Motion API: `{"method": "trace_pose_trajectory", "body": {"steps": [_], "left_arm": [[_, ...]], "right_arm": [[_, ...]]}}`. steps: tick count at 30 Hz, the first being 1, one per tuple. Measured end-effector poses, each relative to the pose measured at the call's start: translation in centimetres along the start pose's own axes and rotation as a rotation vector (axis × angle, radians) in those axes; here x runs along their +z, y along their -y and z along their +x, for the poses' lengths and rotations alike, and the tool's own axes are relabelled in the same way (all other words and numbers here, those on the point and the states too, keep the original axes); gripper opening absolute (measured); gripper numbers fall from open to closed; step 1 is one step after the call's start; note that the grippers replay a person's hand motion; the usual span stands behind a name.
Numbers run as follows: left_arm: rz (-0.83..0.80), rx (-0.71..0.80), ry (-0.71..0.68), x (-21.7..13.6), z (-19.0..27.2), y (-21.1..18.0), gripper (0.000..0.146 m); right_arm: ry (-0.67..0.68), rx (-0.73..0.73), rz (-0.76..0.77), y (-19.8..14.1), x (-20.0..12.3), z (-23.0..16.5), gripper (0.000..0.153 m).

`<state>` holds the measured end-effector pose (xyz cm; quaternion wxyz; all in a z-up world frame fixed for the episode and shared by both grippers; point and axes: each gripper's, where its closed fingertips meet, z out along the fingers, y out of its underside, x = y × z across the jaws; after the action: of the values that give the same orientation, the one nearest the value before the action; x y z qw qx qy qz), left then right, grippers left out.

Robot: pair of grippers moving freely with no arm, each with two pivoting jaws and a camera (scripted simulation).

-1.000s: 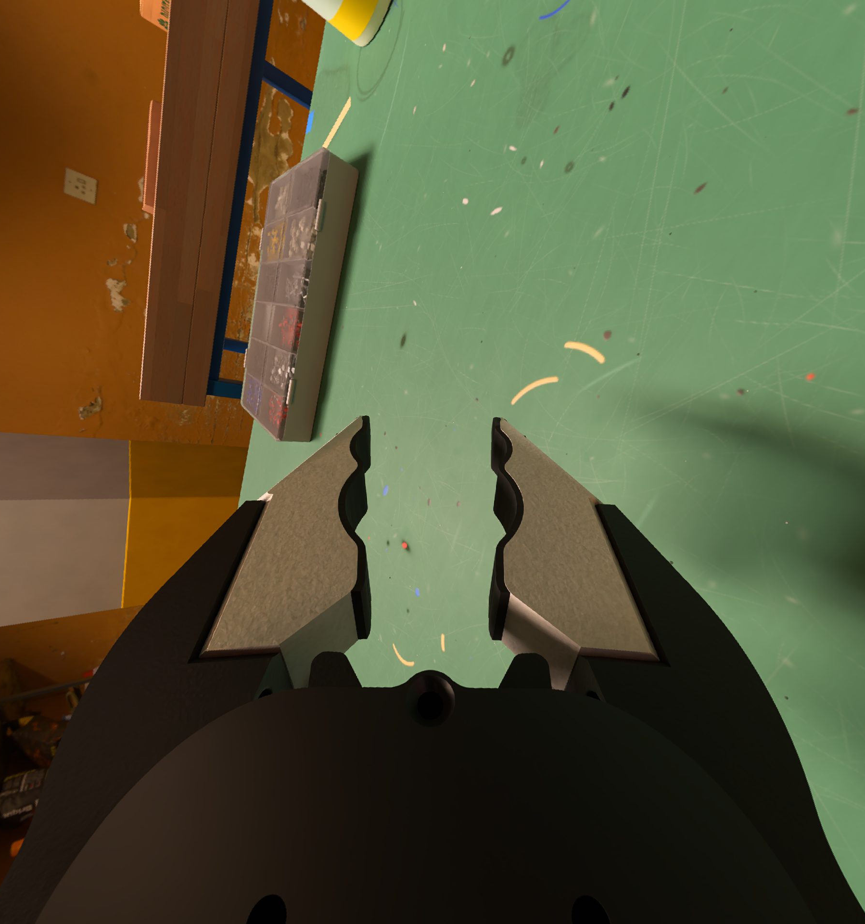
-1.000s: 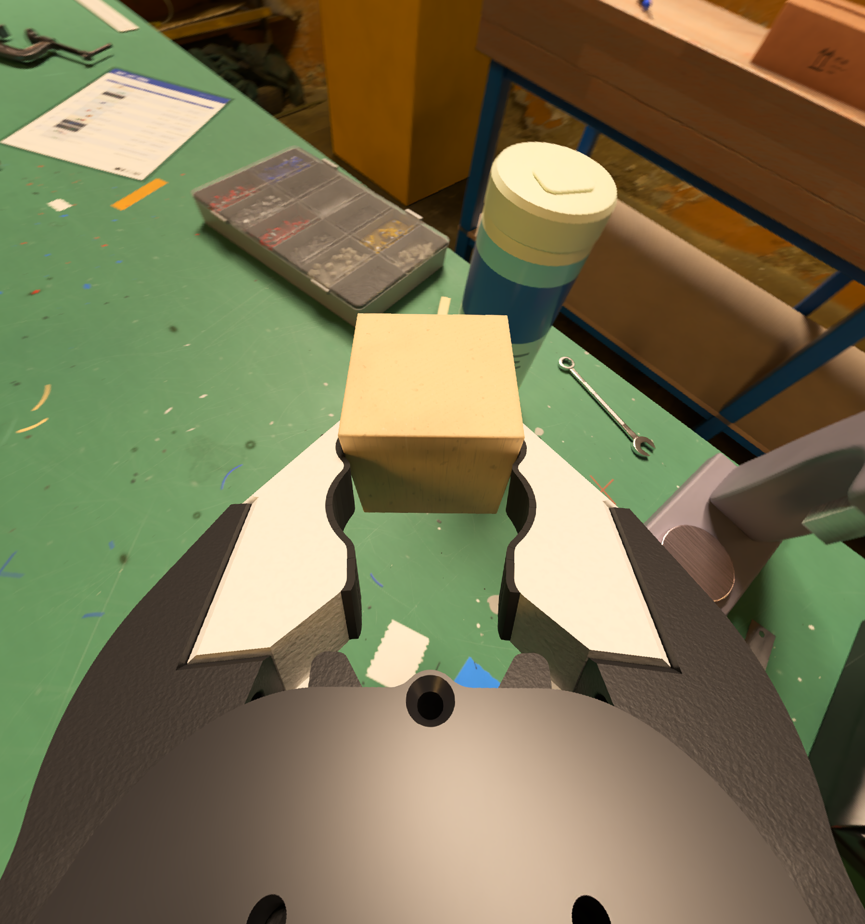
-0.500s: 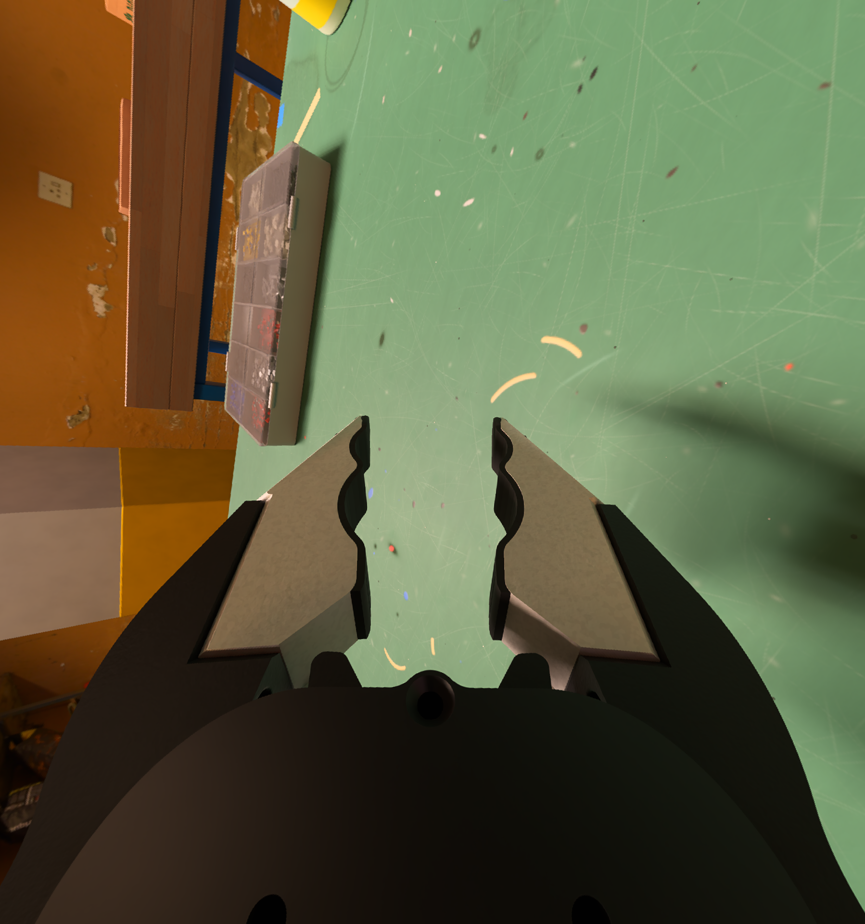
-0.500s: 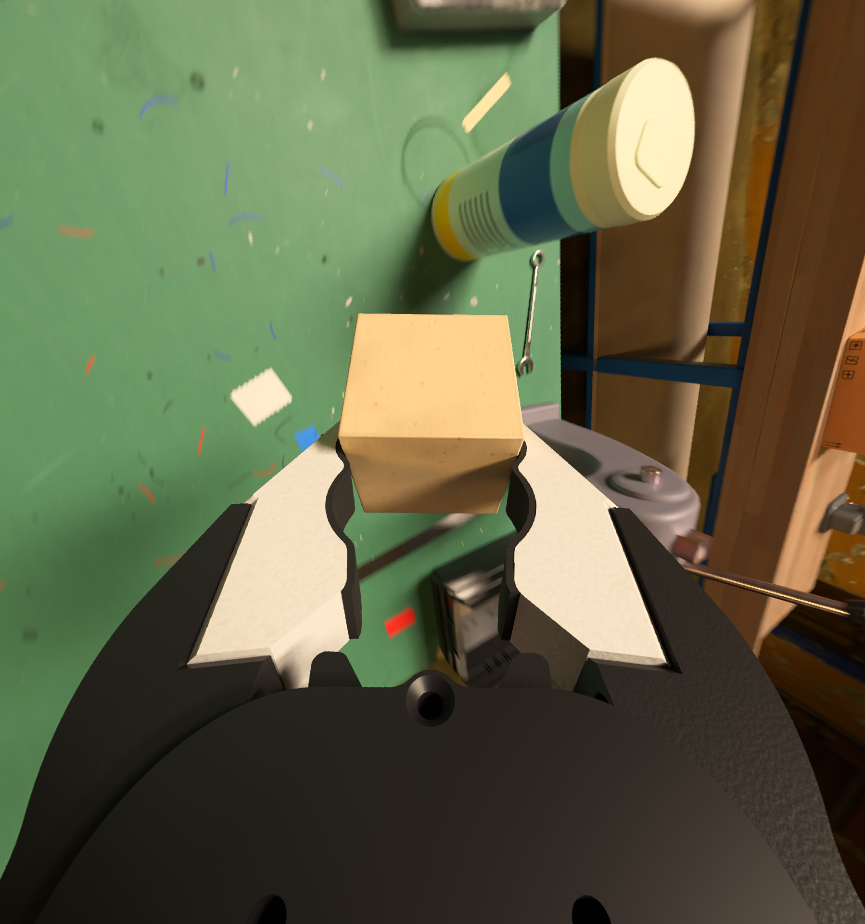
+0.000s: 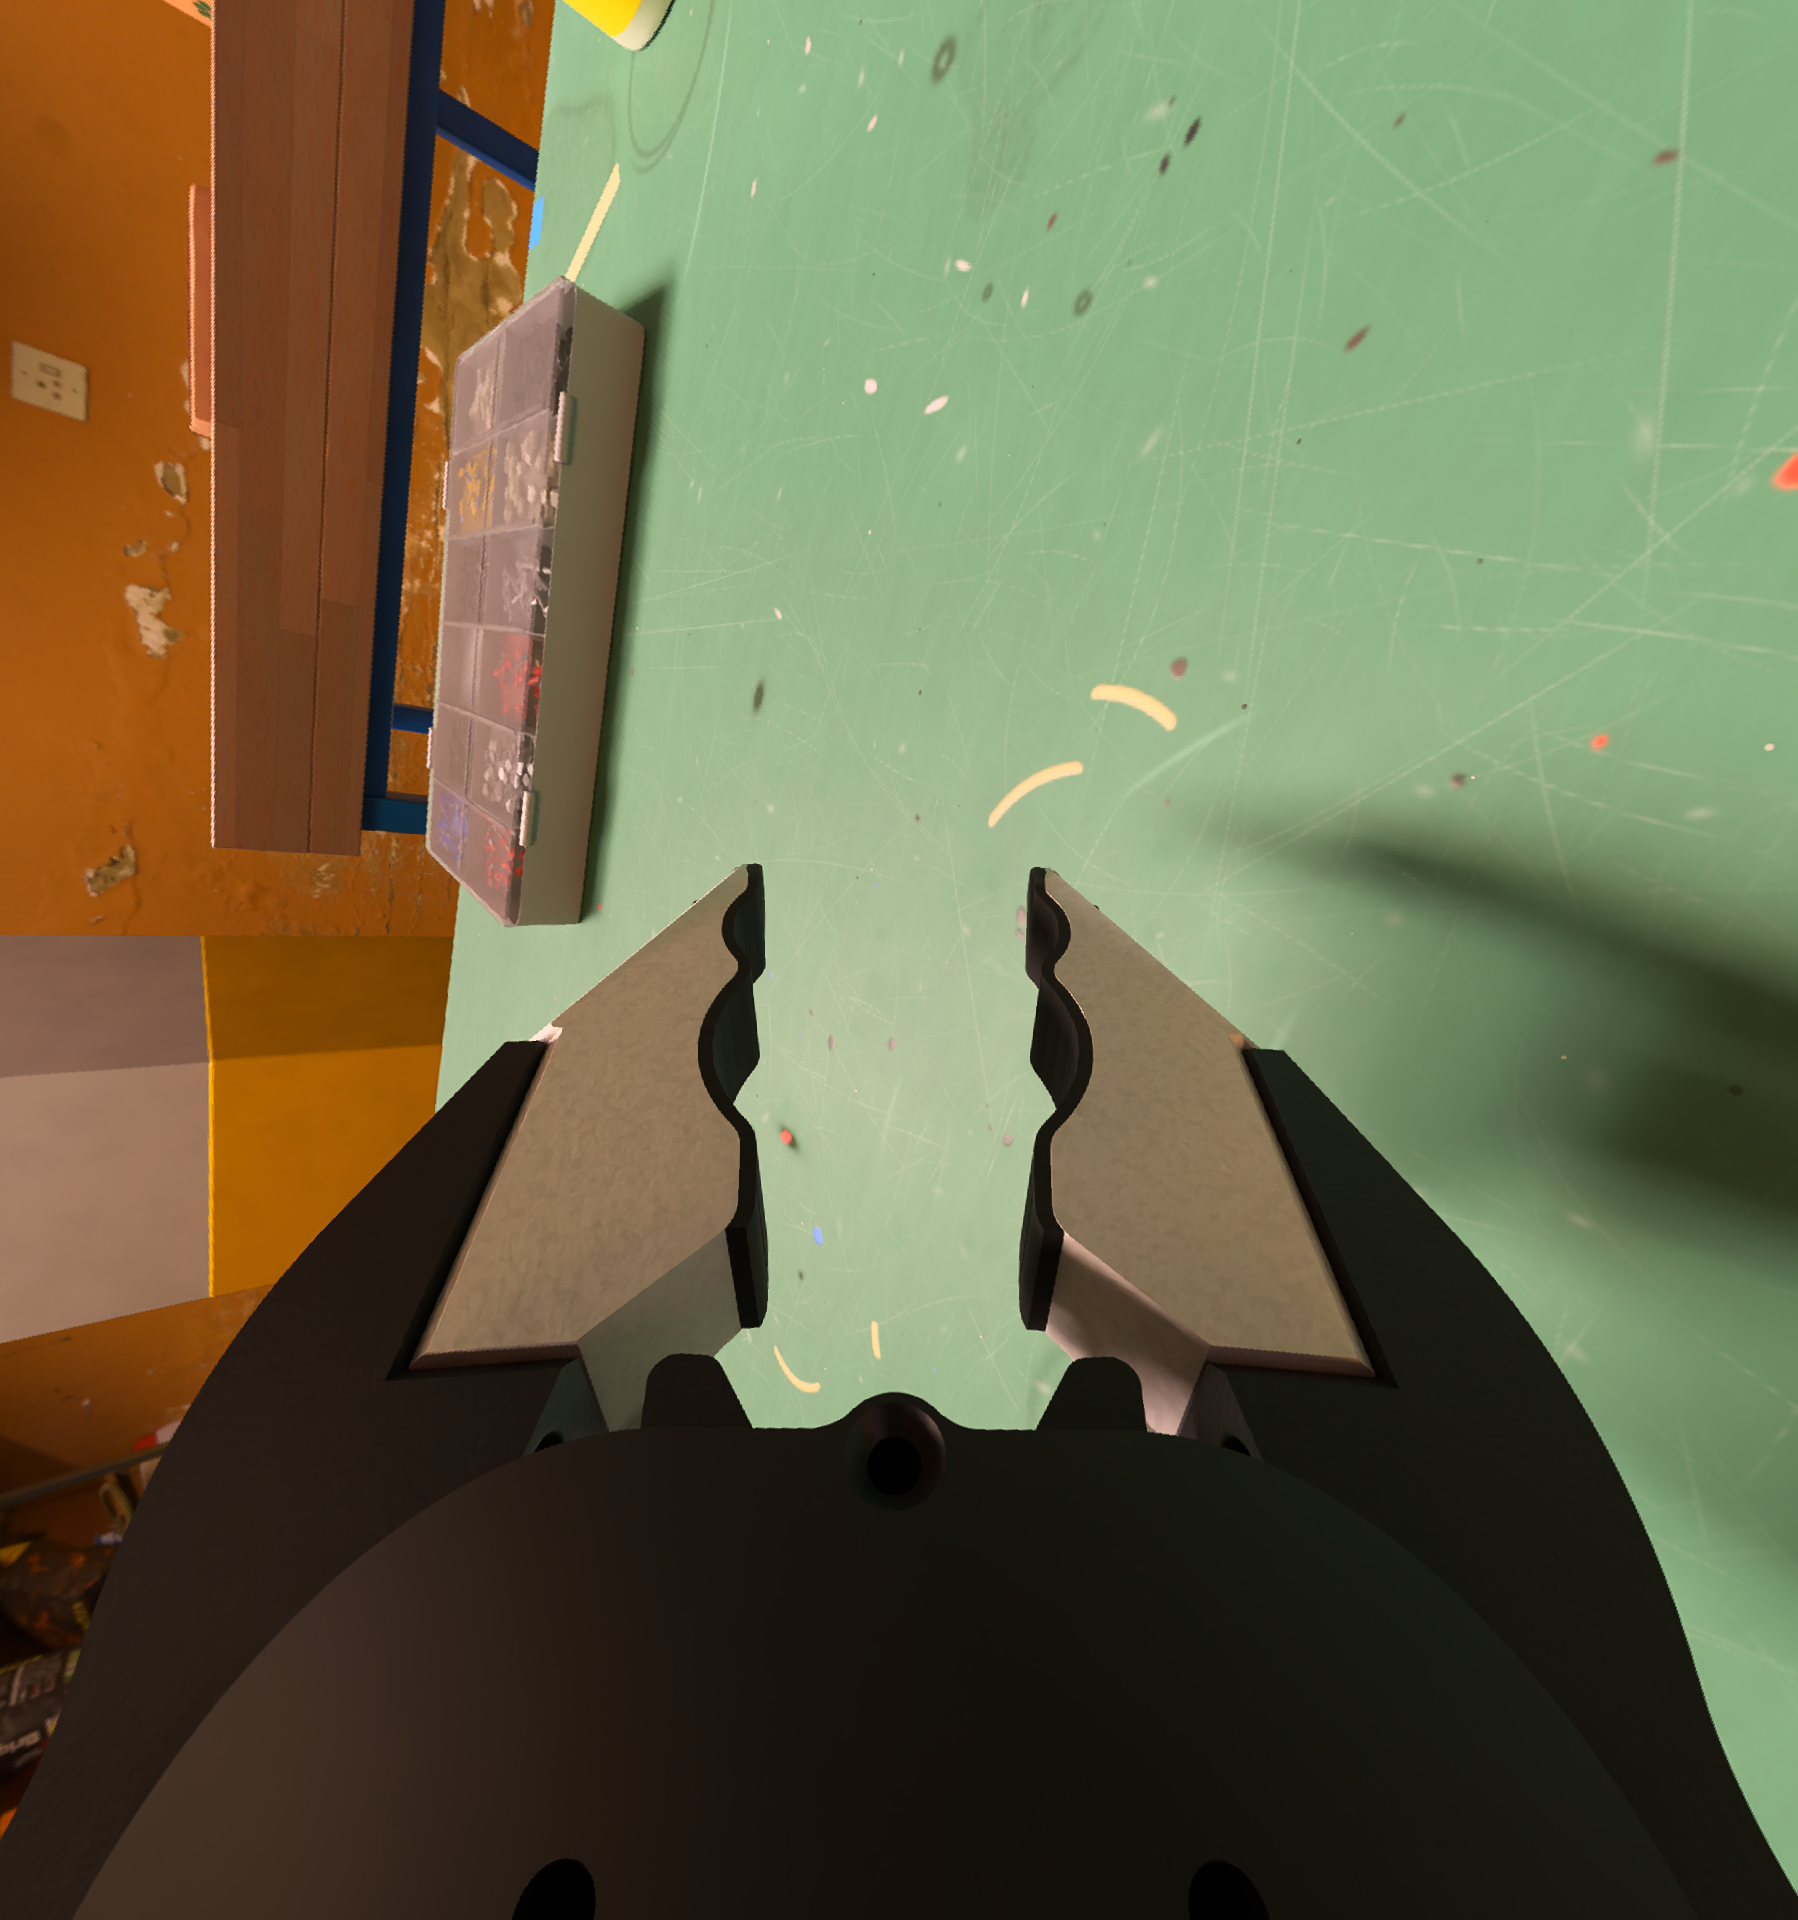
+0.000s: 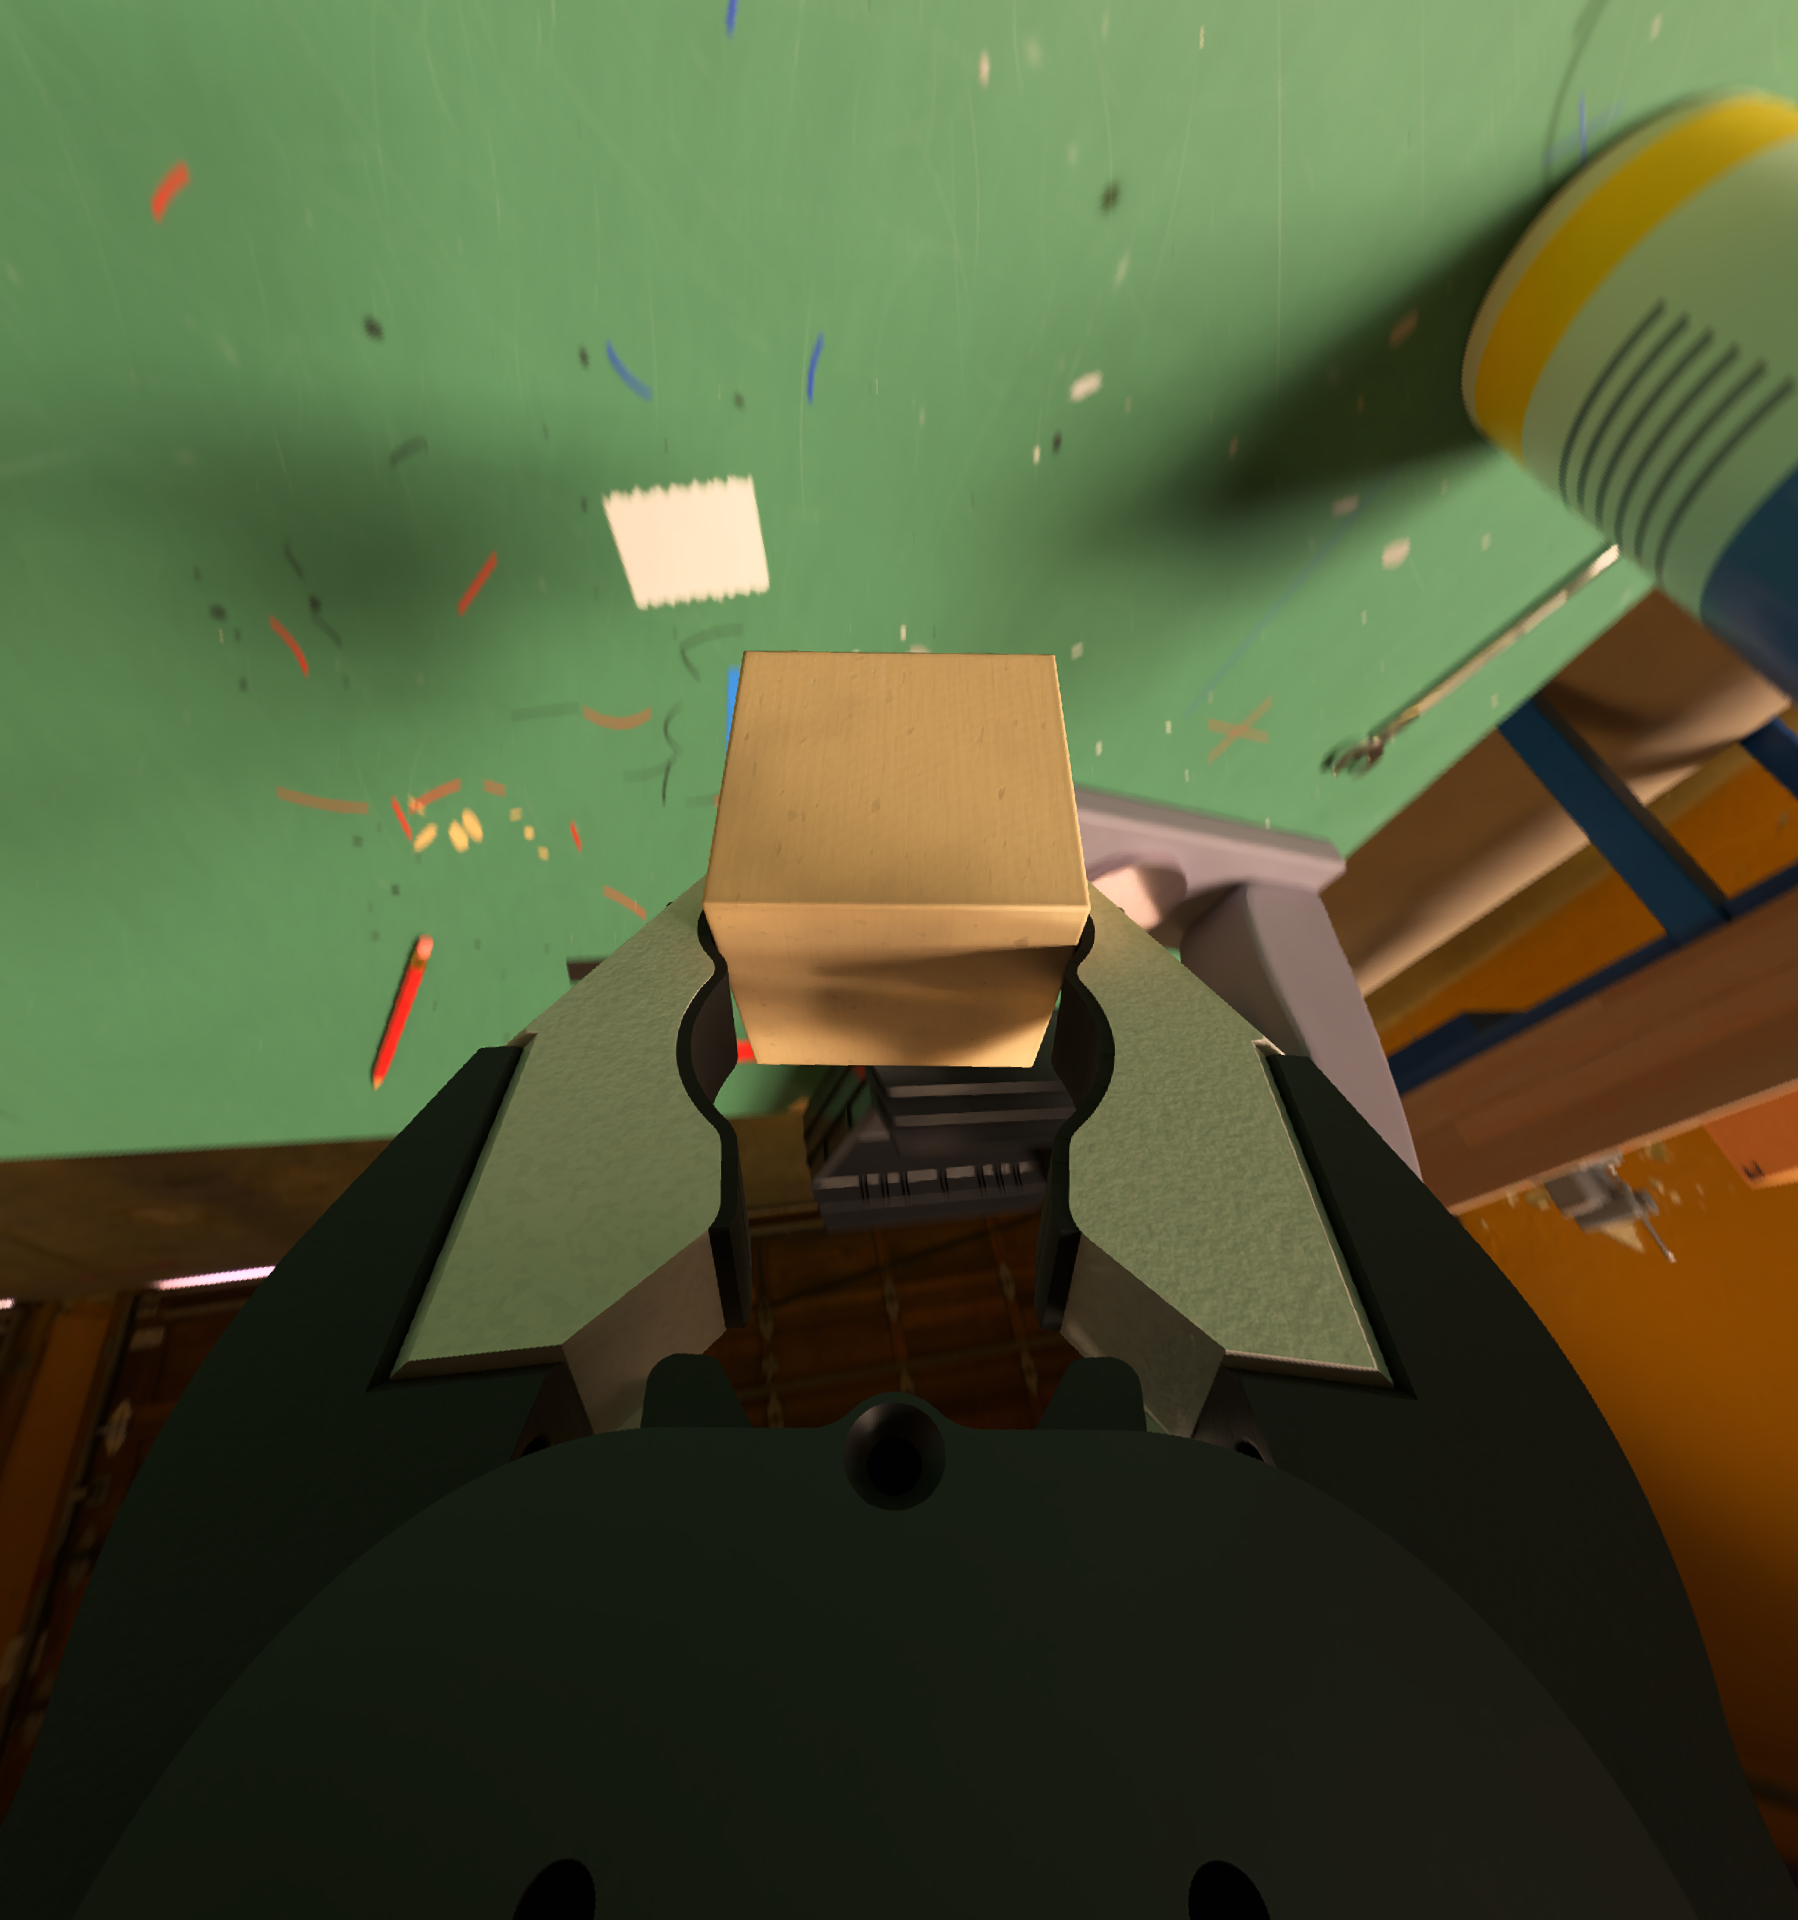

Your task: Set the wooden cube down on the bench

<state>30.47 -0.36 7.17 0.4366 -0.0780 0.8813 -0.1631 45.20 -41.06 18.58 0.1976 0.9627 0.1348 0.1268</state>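
The right gripper [image 6: 895,956] is clamping the wooden cube [image 6: 895,790], pale tan and smooth-faced, at its fingertips above the green table [image 6: 251,312] near the table's edge. Bare surface is lying ahead. The left gripper [image 5: 893,883] is hanging parted and empty. A blue-and-yellow canister [image 6: 1695,384] is being cropped by the frame.

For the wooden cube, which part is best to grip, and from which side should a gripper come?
Judging by its shape, grip the wooden cube on two opposite flat faces, near their middle, coming straight on so the fingers lie parallel to those faces. The right gripper does about this now: its jaws press the cube's left and right faces at the fingertips. The faces are flat and parallel, so the pads should sit flush without twisting it.
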Motion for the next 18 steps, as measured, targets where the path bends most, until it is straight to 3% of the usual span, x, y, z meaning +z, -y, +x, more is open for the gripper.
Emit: {"method": "trace_pose_trajectory", "body": {"steps": [6, 18], "left_arm": [[-0.006, -0.006, -0.023, 0.5, 0.4, -0.3, 0.051], [-0.020, 0.004, -0.066, 1.2, 1.7, -0.3, 0.052]], "right_arm": [[-0.032, 0.085, 0.167, 2.4, 3.1, 1.3, 0.060], [-0.026, 0.085, -0.029, 3.5, 9.2, 1.6, 0.060]]}}
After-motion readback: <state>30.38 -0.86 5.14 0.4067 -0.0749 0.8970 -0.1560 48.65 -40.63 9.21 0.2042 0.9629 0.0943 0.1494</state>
